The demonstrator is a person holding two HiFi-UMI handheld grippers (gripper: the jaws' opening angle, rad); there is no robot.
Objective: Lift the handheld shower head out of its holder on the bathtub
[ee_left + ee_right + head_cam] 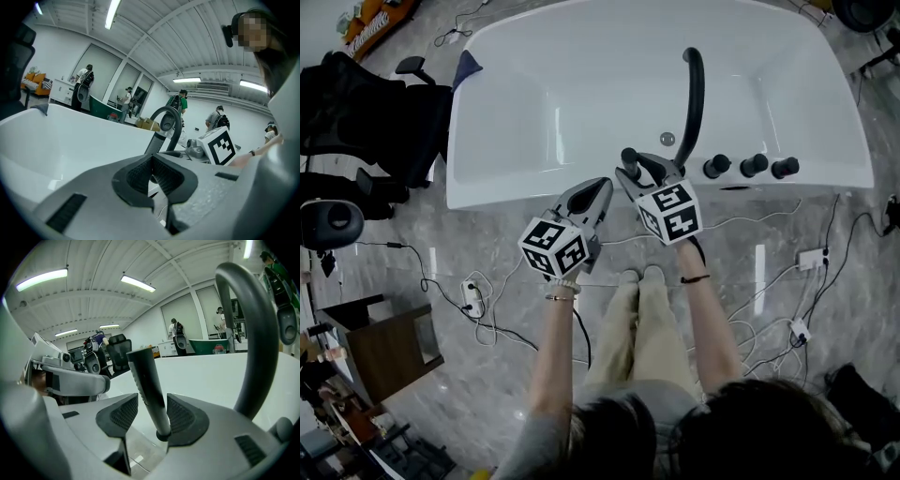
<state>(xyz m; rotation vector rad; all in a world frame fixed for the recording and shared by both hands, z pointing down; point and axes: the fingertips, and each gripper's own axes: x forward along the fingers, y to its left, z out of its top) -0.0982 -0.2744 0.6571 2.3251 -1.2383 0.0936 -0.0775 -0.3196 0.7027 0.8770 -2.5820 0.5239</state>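
The white bathtub (516, 192) lies across the top of the head view. The handheld shower head's dark handle (629, 157) stands upright in its holder on the near rim, left of the black arched spout (694, 94). My right gripper (636, 172) is at that handle. In the right gripper view the handle (147, 385) stands between the pads of the right gripper (152, 416), with a gap on its left side, so the jaws are open. My left gripper (592, 192) hangs just left of it near the rim, and in its own view the left gripper (151, 173) is shut and empty.
Three black knobs (754, 164) sit on the rim right of the spout. Cables and a power strip (472, 297) lie on the grey floor. Black office chairs (356, 103) stand at the left, a wooden cabinet (389, 352) at the lower left. Several people stand beyond the tub.
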